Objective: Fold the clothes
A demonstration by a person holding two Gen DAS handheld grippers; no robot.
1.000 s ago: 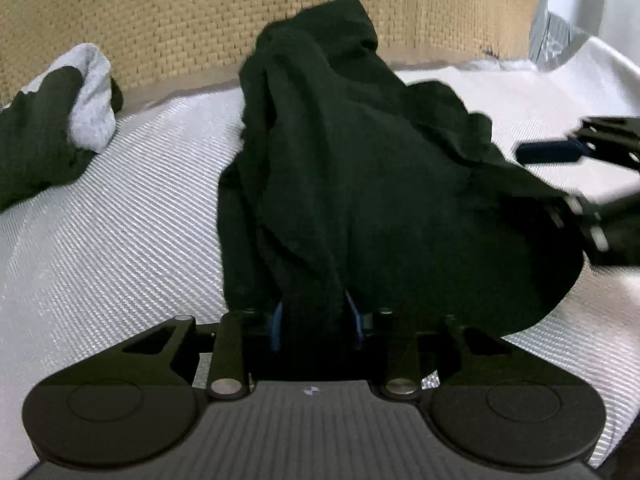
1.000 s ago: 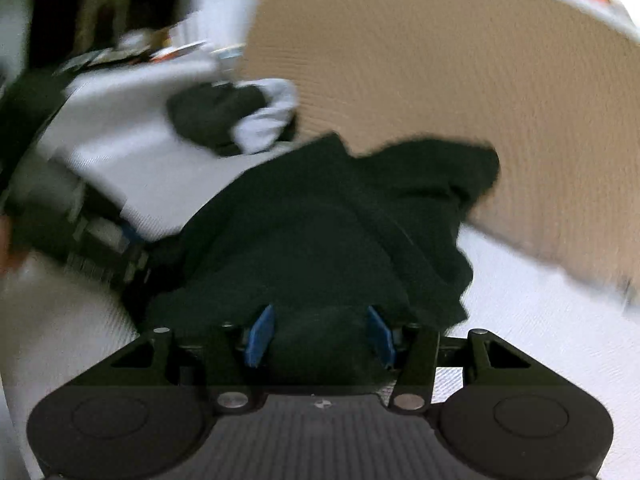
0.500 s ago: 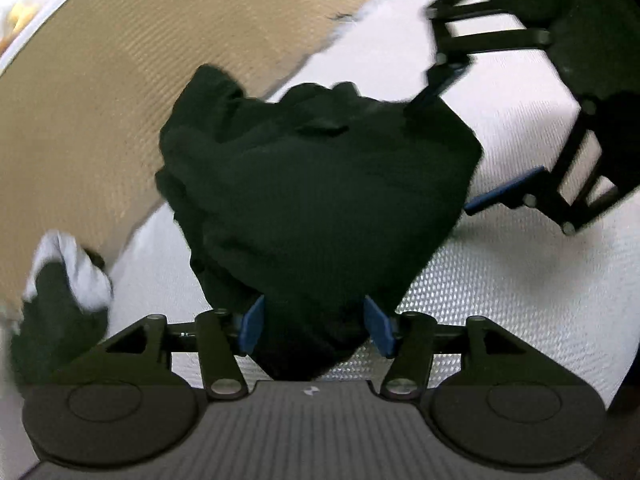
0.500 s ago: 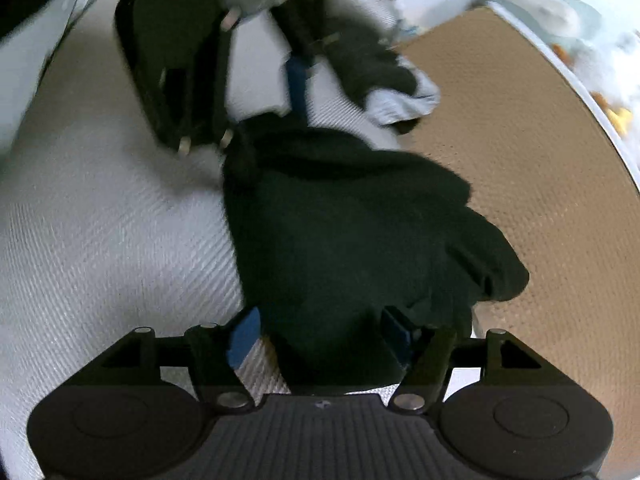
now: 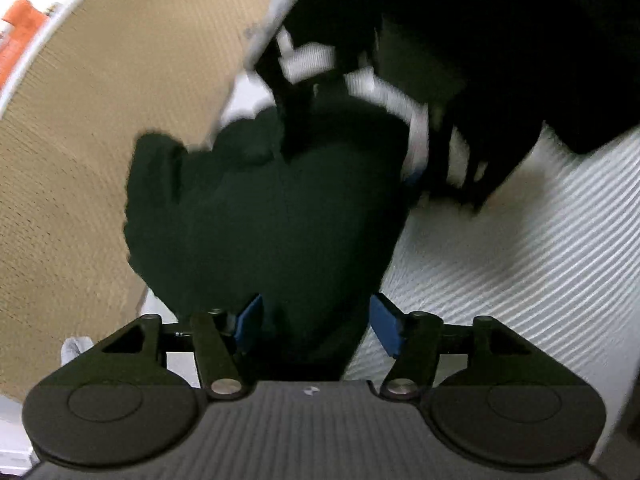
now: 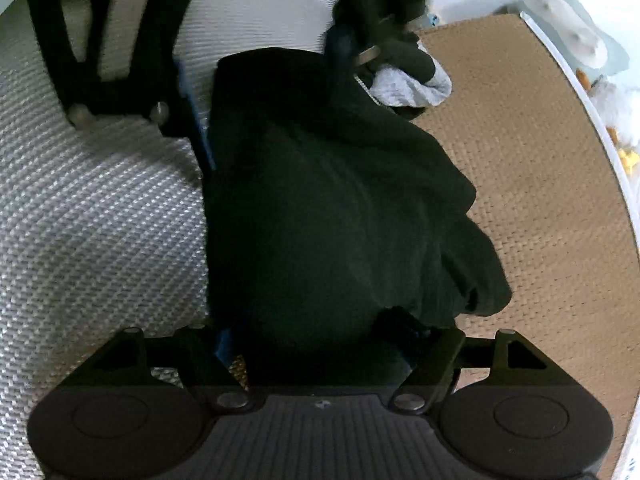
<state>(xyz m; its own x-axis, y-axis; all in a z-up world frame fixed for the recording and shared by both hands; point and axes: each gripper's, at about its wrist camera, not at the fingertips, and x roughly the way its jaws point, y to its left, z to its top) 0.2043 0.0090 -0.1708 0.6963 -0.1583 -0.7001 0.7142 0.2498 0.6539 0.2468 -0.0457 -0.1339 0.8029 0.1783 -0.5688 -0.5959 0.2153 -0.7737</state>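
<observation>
Standing at the working surface, I record as follows:

1. Left two-finger black gripper with blue pads (image 5: 318,326): the pads stand apart, with cloth lying between them. No pinch on the cloth can be made out.
2. Right two-finger black gripper with blue pads (image 6: 320,340): the jaws also stand wide. One pad shows and the other is covered by cloth, so any grip cannot be confirmed.
3. Dark green-black soft fabric garment (image 5: 272,208): it lies directly ahead of both grippers as a compact bundle. Its long axis runs from one gripper to the other, so each tool sits at an opposite end, facing the other, and neither is the nearer. In the right wrist view the left-hand edge is straight and tidy. The opposite side is lumpy, with loose folds hanging out.
4. Support: the bundle straddles the border between the white coarse-woven cloth cover (image 5: 520,260) and the tan woven mat (image 5: 80,160).
5. Beyond the far end, seen from the right gripper, a small rolled black-and-grey cloth item (image 6: 412,80) rests on the tan mat, close to the garment.
6. Judgement: the bundle fits either a fold in progress or one just laid down; the ragged side is what any tidying would turn on.
7. Writing: no legible brand, label or lettering; each gripper body carries a small pale mark, too small to read
</observation>
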